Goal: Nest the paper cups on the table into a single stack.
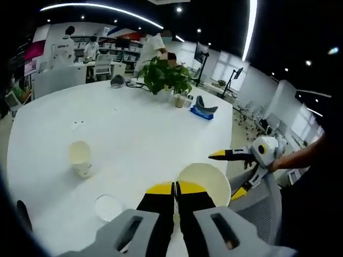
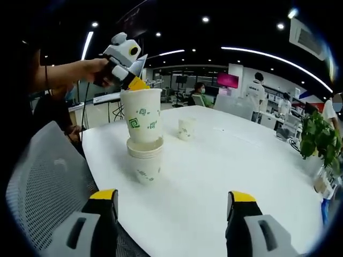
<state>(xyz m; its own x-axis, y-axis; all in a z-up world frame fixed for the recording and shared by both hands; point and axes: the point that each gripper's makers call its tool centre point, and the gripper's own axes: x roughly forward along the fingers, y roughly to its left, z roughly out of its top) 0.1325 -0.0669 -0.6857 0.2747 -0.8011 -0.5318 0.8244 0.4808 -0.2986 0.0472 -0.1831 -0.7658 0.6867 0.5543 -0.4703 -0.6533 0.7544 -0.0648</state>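
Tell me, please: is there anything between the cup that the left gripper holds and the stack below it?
Nothing visible. In the right gripper view, the left gripper pinches the rim of the held cup, whose base already sits in the mouth of the stack. The lone cup stands apart, farther along the table.

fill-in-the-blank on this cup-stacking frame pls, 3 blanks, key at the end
1. The left gripper pinches the ____ of the top cup.
2. That cup sits partway inside a short stack of cups standing on the white ____.
3. The right gripper has its jaws ____, with nothing between them, while a lone cup stands farther back.

Missing words: rim; table; open
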